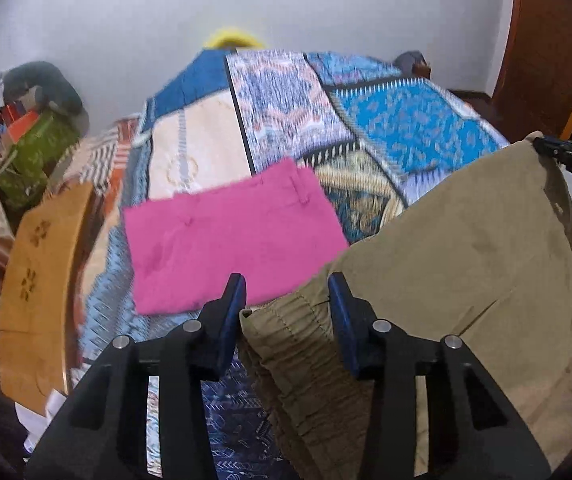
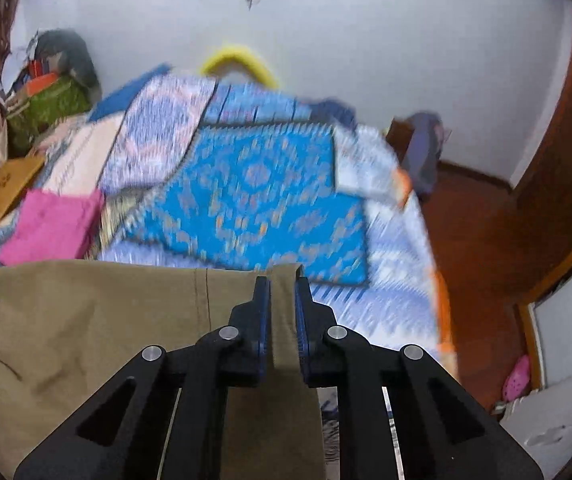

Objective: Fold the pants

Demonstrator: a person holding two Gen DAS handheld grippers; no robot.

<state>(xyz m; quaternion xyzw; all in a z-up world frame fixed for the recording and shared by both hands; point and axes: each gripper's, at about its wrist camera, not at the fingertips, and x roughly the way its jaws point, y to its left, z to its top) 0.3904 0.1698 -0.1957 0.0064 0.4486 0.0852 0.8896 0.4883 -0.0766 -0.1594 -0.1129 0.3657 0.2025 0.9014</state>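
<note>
Khaki pants [image 1: 466, 256] hang lifted over the bed between my two grippers. My left gripper [image 1: 288, 296] holds the gathered elastic waistband [image 1: 286, 332] between its blue pads, jaws fairly wide around the bunched cloth. My right gripper [image 2: 283, 292] is shut on the other corner of the khaki pants [image 2: 85, 320], cloth pinched between its pads. The right gripper also shows in the left wrist view [image 1: 566, 156] at the far edge of the cloth. A folded pink garment [image 1: 229, 236] lies flat on the bed, seen too in the right wrist view [image 2: 53, 226].
The bed carries a blue patterned patchwork cover [image 2: 253, 196]. A wooden headboard [image 1: 41, 276] is at the left. A pile of bags and boxes [image 1: 33, 128] sits in the far left corner. A wooden door [image 1: 542, 48] and red floor [image 2: 482, 248] are at the right.
</note>
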